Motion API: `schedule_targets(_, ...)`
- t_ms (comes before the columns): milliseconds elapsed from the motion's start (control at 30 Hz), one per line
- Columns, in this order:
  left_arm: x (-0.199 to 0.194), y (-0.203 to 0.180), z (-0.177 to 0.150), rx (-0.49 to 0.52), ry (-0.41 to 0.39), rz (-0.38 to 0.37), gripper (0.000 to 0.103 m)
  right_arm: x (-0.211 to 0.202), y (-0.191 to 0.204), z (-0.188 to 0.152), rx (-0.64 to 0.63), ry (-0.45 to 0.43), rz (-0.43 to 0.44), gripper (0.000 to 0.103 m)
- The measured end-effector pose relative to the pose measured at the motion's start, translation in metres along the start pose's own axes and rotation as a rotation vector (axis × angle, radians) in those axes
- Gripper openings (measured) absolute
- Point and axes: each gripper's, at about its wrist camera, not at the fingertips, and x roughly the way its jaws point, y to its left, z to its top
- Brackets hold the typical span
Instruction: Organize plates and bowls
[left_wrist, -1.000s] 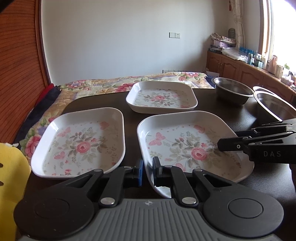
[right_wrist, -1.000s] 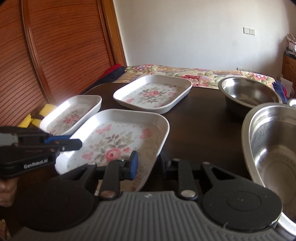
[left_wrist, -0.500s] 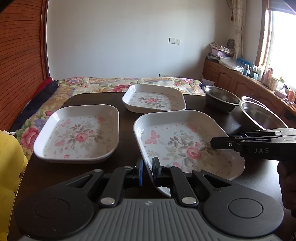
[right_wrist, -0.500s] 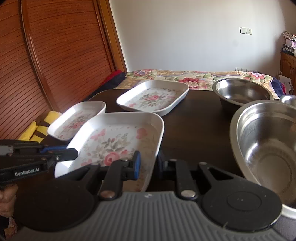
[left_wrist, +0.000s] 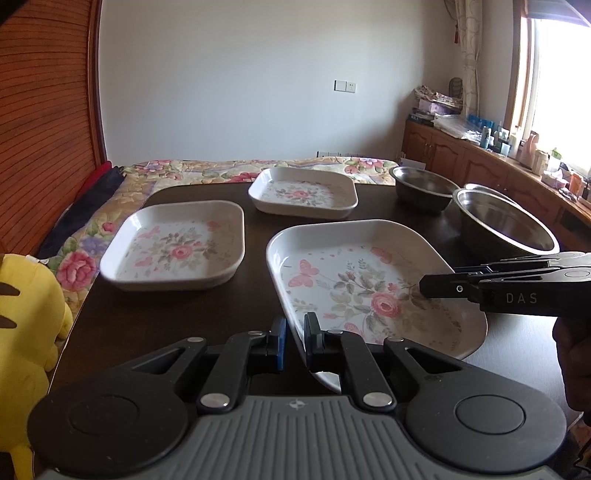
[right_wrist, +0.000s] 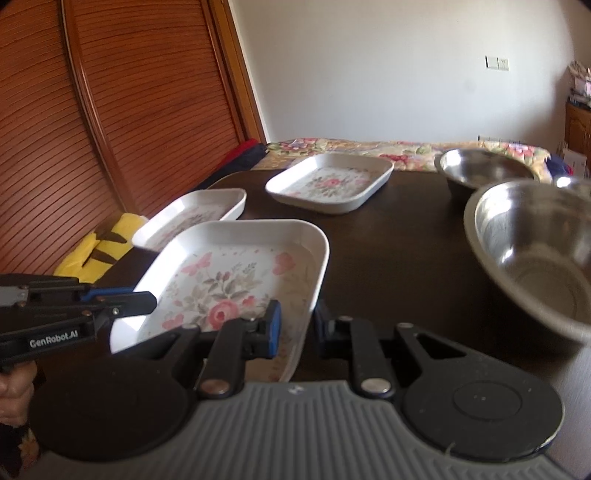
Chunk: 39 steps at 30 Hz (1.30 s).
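The left gripper (left_wrist: 294, 339) is clamped on the near left rim of the nearest floral plate (left_wrist: 369, 288), one finger outside the wall and one inside it. The right gripper (right_wrist: 296, 325) is clamped on the same plate's (right_wrist: 229, 284) near right rim, its blue-padded finger (right_wrist: 272, 326) inside the dish and the other finger outside the wall. The plate sits between the two grippers, its near edge tilted up toward them; whether its far edge rests on the dark table (left_wrist: 177, 321) cannot be told. In the left wrist view the right gripper (left_wrist: 424, 286) reaches in from the right over the plate's flowered floor, with part of a hand (left_wrist: 574, 358) behind it. In the right wrist view the left gripper (right_wrist: 147, 301) comes in from the left at the plate's edge, a hand (right_wrist: 14, 391) gripping its handle. Ahead and to the left of the held plate lies a second floral plate (left_wrist: 177, 245) flat on the table, apart from it. Farther ahead stands a third floral plate (left_wrist: 303, 192). To the right of the right gripper sits a large steel bowl (right_wrist: 535, 251), with a smaller steel bowl (right_wrist: 484, 170) beyond it near the table's far edge. A yellow plush toy (left_wrist: 26, 332) sits off the table's left side, and a floral bedspread (left_wrist: 236, 170) lies past the far end.
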Motion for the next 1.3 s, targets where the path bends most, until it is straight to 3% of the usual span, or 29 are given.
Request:
schedule_targets(700,-0.009,0.009,-0.029,-0.02,0.049,0.004,0.01,-0.015,0.02,-0.035,-0.01,0.028,0.045,0.021)
schedule_targets(1300,-0.008,0.011,-0.029,-0.025,0.041,0.005,0.014,-0.025,0.021,-0.034,-0.027,-0.003,0.02,0.025)
